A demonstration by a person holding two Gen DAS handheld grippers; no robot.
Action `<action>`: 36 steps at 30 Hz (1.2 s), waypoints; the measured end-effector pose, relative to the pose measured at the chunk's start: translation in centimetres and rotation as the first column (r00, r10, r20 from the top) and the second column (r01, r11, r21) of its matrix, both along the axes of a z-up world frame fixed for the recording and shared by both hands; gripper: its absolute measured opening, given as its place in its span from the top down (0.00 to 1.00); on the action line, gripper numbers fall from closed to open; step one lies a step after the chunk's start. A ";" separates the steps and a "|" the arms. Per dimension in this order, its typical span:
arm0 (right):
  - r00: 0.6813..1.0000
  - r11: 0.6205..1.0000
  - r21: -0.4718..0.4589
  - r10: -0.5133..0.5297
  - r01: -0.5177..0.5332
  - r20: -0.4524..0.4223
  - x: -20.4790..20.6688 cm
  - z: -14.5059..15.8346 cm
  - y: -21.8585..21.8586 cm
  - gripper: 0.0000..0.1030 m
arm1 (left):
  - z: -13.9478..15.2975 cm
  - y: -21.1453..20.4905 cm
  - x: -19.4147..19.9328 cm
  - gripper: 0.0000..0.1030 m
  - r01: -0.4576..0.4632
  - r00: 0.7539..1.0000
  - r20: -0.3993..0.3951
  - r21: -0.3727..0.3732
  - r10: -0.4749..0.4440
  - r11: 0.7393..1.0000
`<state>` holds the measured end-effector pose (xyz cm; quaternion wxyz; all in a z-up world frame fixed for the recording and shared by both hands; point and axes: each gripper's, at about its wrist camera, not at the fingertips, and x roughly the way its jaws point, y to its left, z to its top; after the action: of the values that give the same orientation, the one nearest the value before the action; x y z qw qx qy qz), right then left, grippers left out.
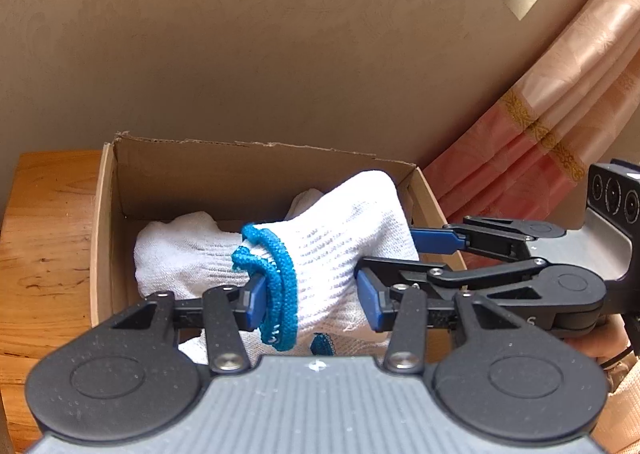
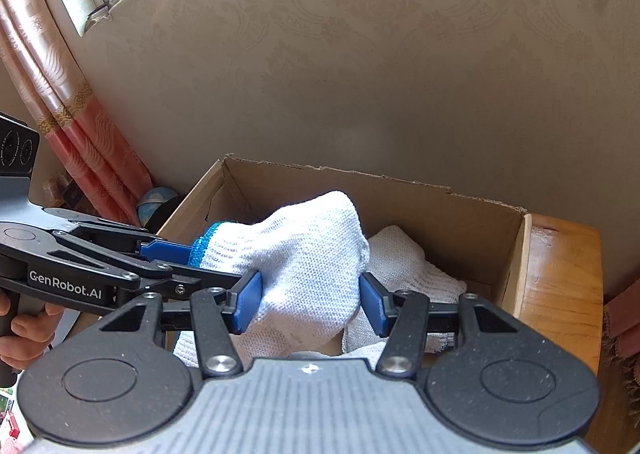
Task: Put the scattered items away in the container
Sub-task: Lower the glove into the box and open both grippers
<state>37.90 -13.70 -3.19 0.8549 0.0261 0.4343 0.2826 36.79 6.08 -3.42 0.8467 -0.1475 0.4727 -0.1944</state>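
Both hand-held grippers, left [image 1: 312,304] and right [image 2: 310,306], pinch one white glove [image 1: 348,250] over the cardboard box [image 1: 105,238]; uneven release risks its blue cuff [image 1: 276,286] snagging a pad, draping over the rim.

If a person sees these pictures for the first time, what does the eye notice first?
First, the white knitted glove with its blue cuff, held over the open cardboard box by both grippers: the left gripper at the cuff end, the right gripper at the other end. More white gloves already lie inside the box.
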 end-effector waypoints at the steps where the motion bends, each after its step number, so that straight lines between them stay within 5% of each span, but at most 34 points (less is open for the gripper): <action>1: 1.000 1.000 -0.001 -0.002 0.002 -0.009 0.2 -0.2 0.0 0.42 | -0.2 0.0 0.2 0.56 0.000 1.000 -0.007 0.001 0.000 1.000; 36: 0.991 0.999 -0.004 -0.047 0.047 -0.124 2.3 -3.3 0.0 0.41 | -3.1 0.2 2.7 0.56 -0.028 0.994 -0.107 0.005 0.028 1.000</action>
<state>40.17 -13.72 -6.50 0.8327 0.0535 0.4860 0.2599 39.48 6.32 -6.48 0.8230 -0.1629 0.5157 -0.1736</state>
